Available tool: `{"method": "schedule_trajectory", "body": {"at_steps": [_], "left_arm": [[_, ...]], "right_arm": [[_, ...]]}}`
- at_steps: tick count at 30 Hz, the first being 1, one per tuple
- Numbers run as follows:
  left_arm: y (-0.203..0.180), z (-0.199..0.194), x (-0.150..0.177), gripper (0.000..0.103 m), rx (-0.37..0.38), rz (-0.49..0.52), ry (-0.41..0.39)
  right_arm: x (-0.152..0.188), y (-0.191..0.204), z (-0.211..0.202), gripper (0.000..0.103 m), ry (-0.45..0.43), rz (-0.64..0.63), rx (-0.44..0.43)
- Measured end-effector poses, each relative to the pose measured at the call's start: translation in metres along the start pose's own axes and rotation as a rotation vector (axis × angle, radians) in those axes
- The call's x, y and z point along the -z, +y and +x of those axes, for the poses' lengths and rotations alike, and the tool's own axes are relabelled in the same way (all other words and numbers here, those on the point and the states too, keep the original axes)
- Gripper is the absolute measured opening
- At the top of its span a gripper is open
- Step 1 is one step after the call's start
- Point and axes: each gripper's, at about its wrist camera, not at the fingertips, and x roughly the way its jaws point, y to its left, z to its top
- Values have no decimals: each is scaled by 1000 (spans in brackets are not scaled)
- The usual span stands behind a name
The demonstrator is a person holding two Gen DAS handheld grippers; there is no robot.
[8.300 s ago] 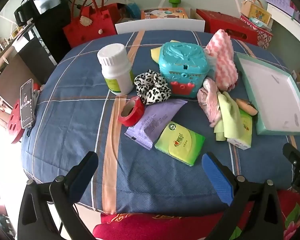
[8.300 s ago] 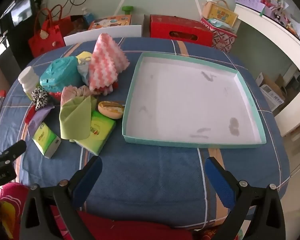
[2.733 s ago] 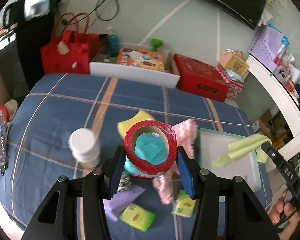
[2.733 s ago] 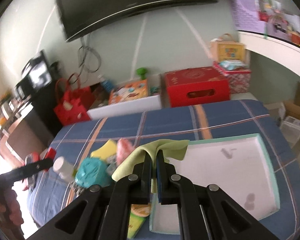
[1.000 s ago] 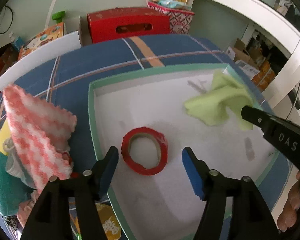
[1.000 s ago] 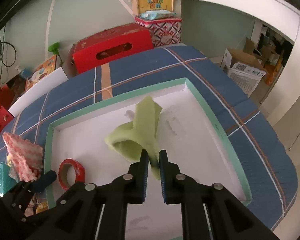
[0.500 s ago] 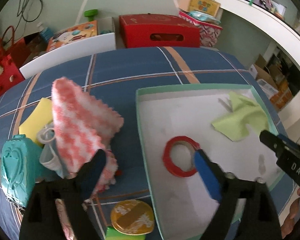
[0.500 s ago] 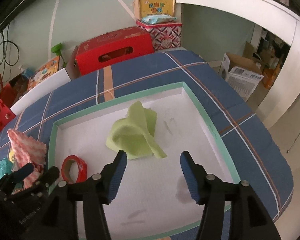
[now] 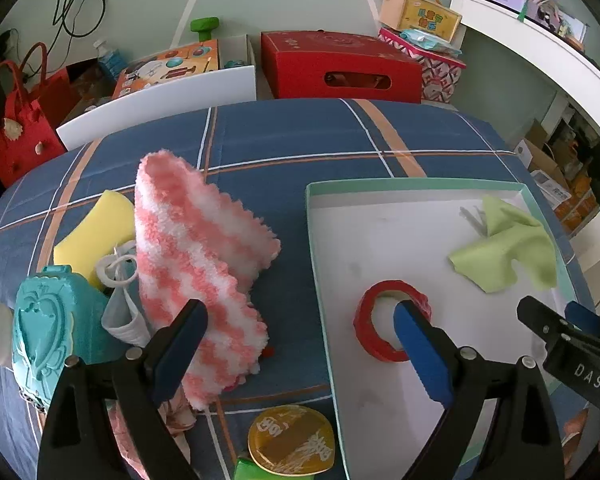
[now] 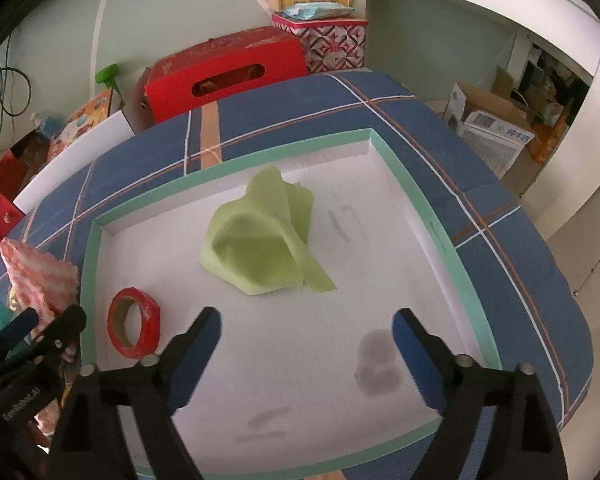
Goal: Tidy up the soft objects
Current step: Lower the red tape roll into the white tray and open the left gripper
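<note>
The table (image 9: 300, 152) carries a blue plaid cloth with orange and white lines. On its right portion sits the tray (image 10: 428, 216), a shallow white box with a mint-green rim, its floor marked by several grey smudges. Inside the tray, toward the far side, lies the green cloth (image 10: 260, 240), crumpled and folded over itself, touching nothing else. Nearer the tray's left wall stands the red tape roll (image 10: 134, 328), tilted on its edge and well apart from the cloth.

Left of the tray, on the tablecloth, a pink-and-white fluffy cloth (image 9: 196, 264) stands heaped upright. Behind and to its left lies a yellow sponge (image 9: 96, 232); just beside that, a teal plastic case (image 9: 48, 332), with a grey-white item pressed between case and fluffy cloth (its identity cannot be determined). A round yellow tin (image 9: 292, 444) rests near the tray's near-left corner.

The left gripper (image 9: 300, 340) hangs above the tray's left wall, jaws spread wide, holding nothing. The right gripper (image 10: 306, 340) hangs over the tray's near half, short of the green cloth, jaws likewise spread wide and empty.
</note>
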Motion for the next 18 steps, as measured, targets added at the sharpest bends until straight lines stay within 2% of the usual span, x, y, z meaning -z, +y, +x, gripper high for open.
{"method": "schedule_trajectory", "body": {"at_steps": [1,11,18], "left_arm": [[1,0,0,95,1,-5,1],[20,-18,-4,96,2,-45,-21],[36,-41,0,98,-5,-93,-72]], "right_arm": [[0,0,0,103,1,0,5],[0,4,-17,103,-36,-11,7],[9,23,-39,103,-83,-47,-40]]}}
